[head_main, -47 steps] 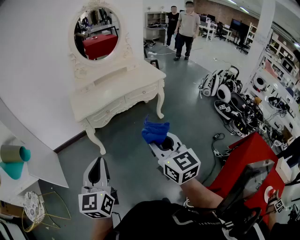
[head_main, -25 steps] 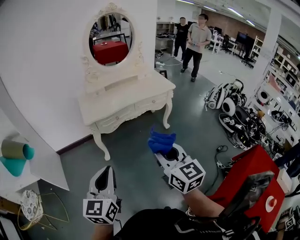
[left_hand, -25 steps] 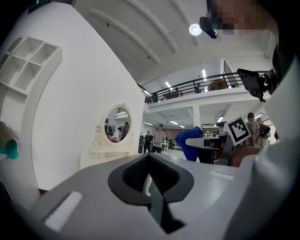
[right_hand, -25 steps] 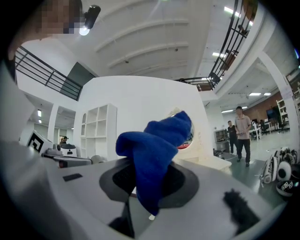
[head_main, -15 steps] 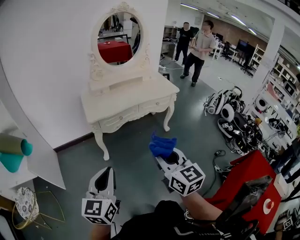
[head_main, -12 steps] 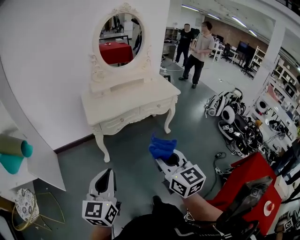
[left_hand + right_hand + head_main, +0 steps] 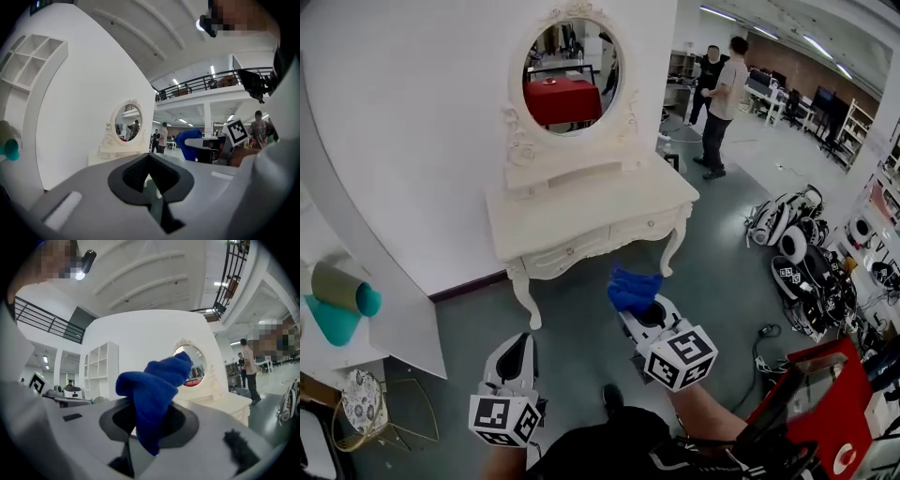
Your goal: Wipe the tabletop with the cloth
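**A:** What are the tongs doing?

**B:** The right tongs (image 7: 140,430) are clamped on the blue cloth (image 7: 154,385). Only a fold is pinched, and the rest stands up past the tips in a loose wad. The left tongs (image 7: 151,177) are pressed together with nothing between them, held low on the near left.

**A:** And where is the cloth compared with the surface it's meant for?

**B:** It's in the air over the grey floor (image 7: 572,323), well short of the white tabletop (image 7: 591,202). That stands farther off against the wall, under the oval mirror (image 7: 572,75). I'd say wiping hasn't begun and this is the approach.

**A:** What could go wrong from here?

**B:** Mostly the grip. With so little cloth pinched, dragging it across the top could pull it free, or it could roll up so only a ridge touches. If the right tongs come down too steeply, their hard tips may scrape the painted surface instead of the fabric. The raised back ledge below the mirror is another catch. A stroke pushed too far could knock into it.

**A:** Anything else nearby?

**B:** Two people (image 7: 724,89) stand far right, well apart from the tabletop.
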`<state>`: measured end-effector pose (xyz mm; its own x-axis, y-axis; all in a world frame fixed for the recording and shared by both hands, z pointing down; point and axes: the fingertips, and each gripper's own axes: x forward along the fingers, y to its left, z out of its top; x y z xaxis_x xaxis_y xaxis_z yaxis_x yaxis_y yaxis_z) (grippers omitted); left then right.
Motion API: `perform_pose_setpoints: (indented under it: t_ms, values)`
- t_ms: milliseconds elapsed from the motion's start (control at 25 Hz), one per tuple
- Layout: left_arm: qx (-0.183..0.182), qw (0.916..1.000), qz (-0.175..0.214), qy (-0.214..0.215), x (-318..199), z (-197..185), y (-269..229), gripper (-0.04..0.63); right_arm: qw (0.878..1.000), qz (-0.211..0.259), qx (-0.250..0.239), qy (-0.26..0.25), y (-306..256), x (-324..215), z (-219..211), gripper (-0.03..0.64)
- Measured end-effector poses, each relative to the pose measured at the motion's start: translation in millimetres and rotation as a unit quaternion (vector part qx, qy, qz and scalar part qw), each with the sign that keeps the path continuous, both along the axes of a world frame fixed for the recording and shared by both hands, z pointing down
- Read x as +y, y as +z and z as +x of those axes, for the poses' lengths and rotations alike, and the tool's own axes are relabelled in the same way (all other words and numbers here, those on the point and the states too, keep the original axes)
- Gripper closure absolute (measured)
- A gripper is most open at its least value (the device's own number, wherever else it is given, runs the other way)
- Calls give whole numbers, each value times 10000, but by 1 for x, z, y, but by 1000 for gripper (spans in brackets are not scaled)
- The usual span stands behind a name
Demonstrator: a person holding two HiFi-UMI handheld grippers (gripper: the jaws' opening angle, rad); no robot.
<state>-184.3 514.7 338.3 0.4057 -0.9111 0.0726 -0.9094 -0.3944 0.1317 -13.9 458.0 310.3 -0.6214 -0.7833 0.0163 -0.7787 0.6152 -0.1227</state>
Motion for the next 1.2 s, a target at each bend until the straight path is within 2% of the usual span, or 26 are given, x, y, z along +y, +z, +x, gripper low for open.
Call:
perform_pose_setpoints:
  t_ms: [360, 600, 840, 1040, 1200]
  values:
    - [-73, 9997, -67, -229, -101, 29, -2, 586, 9989, 13, 39, -463, 0, -99, 16, 505]
    - [-79, 9992, -34, -386, -147, 44, -9, 586, 9974, 5, 44, -723, 2, -150, 28, 505]
    - [-85, 9983, -144, -567, -176, 46, -8, 586, 9954, -92, 45, -957, 7, -185, 23, 505]
    - [-361, 9979, -116, -532, -201, 44, 0, 586, 9955, -116, 66, -933, 14, -210, 15, 505]
    - [-239, 9987, -87, -445, -228, 30, 0, 586, 9959, -116, 119, -887, 14, -235, 0, 505]
